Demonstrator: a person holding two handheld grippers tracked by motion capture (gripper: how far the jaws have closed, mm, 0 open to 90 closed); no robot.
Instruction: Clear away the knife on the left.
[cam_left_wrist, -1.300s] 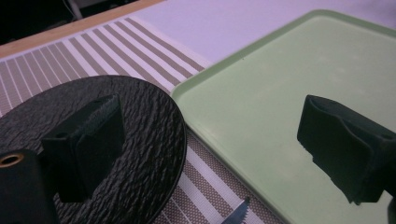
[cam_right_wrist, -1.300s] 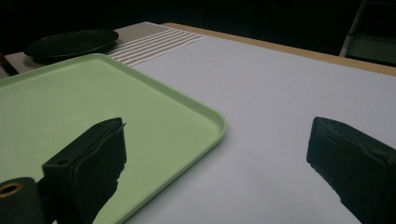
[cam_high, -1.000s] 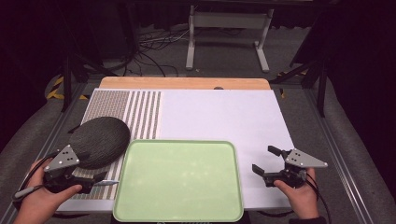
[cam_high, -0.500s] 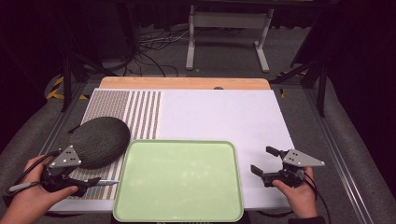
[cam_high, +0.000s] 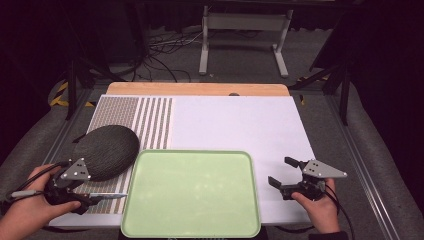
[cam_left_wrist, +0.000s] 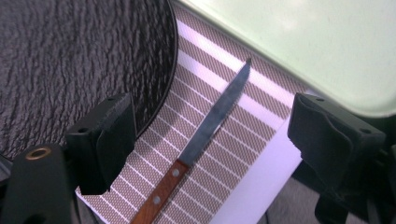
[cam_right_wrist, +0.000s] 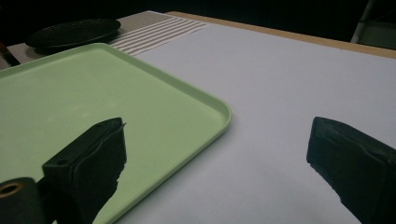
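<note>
Knife (cam_left_wrist: 205, 135) between open left tool (cam_left_wrist: 210, 140)

Left hand-held gripper (cam_high: 95, 199) black with grey screw-dotted three-cornered plate, right hand-held gripper (cam_high: 286, 175) alike, dark trailing cables

Knife (cam_left_wrist: 205, 135) handle cut off (bottom edge); plate (cam_left_wrist: 70, 65) cropped.

We saw a green tray (cam_high: 192, 195) beside a dark round plate (cam_high: 107, 150) on a striped mat (cam_high: 145, 117).
</note>
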